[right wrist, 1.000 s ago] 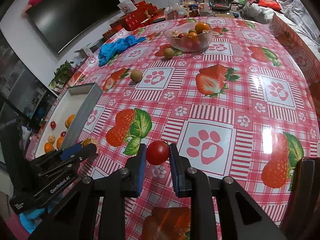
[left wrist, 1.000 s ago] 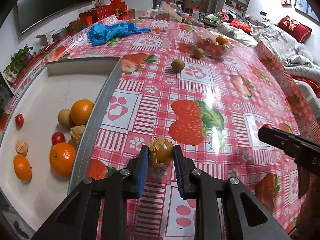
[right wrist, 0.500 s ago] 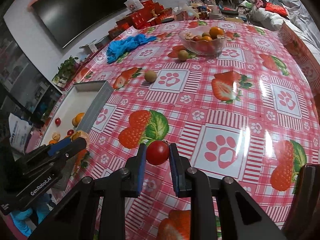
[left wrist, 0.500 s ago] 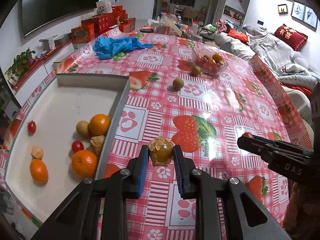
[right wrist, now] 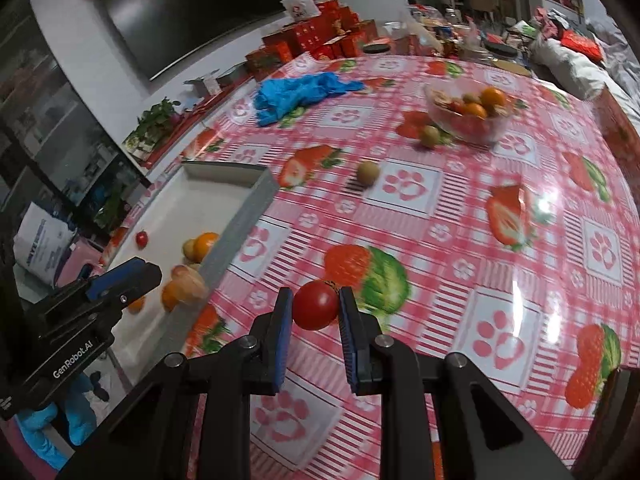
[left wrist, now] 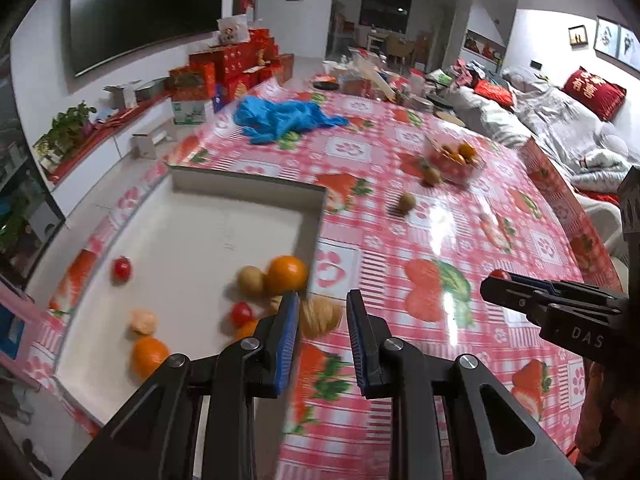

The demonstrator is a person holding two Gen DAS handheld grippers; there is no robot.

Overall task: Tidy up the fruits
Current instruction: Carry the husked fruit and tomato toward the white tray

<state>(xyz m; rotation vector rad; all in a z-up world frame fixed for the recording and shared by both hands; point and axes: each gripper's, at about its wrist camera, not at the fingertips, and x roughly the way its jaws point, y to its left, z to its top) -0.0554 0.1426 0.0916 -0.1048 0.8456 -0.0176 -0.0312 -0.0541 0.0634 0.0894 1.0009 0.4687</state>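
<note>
My left gripper [left wrist: 322, 316] is shut on a tan husked fruit [left wrist: 320, 315], lifted over the right wall of the white tray [left wrist: 200, 236]. That same fruit [right wrist: 187, 279] and left gripper [right wrist: 132, 276] appear at the left of the right wrist view. Inside the tray lie oranges [left wrist: 287, 274], small red tomatoes [left wrist: 121, 269], a kiwi [left wrist: 251, 281] and a peeled piece [left wrist: 143, 322]. My right gripper [right wrist: 314, 306] is shut on a red tomato [right wrist: 316, 305] above the strawberry-print tablecloth; it also shows as the right gripper [left wrist: 500, 280] at the right of the left wrist view.
A glass bowl [right wrist: 466, 110] with more fruit stands at the far side of the table. Two loose kiwis [right wrist: 368, 172] [right wrist: 430, 136] lie between bowl and tray. Blue gloves [right wrist: 304, 90] are heaped at the back left; red boxes [left wrist: 224, 66] line the wall.
Both grippers have risen and swung left with their fruit. The husked fruit now hangs over the tray's right wall, and the tomato has followed toward the tray.
</note>
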